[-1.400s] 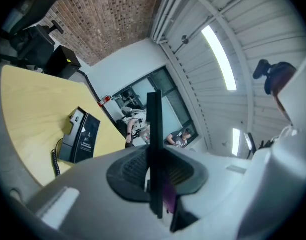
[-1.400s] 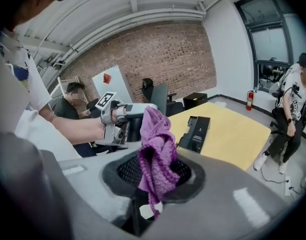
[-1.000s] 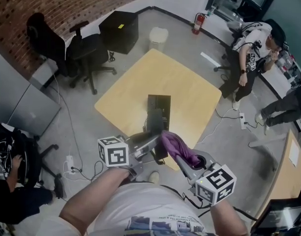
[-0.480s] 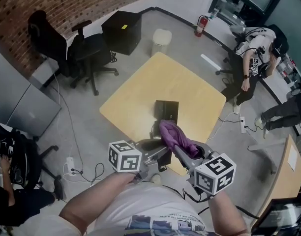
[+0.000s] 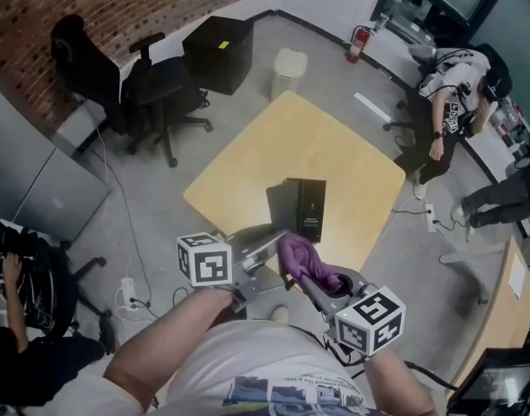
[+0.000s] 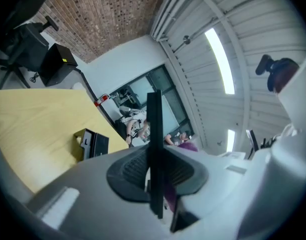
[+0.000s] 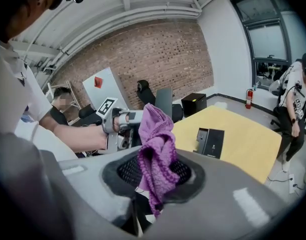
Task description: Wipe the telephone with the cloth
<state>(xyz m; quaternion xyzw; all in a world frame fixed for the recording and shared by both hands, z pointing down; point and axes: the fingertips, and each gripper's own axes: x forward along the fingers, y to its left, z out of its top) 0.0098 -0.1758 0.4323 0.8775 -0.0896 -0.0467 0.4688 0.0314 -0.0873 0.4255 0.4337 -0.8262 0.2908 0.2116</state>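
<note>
Only edge-on, dark slab (image 6: 154, 124) clamped in left claw (image 6: 155, 173)

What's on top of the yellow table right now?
A black box lies on the yellow table; nothing else shows on it. The left gripper with the telephone, the right gripper and its cloth cover the near corner, and the box's inside is hidden.

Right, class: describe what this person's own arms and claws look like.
Both are alike. The left claw and the right claw have smooth grey bodies with black ribbed pads. Each carries a white cube printed with black square markers. The person wears a white printed T-shirt that leaves the forearms bare.
</note>
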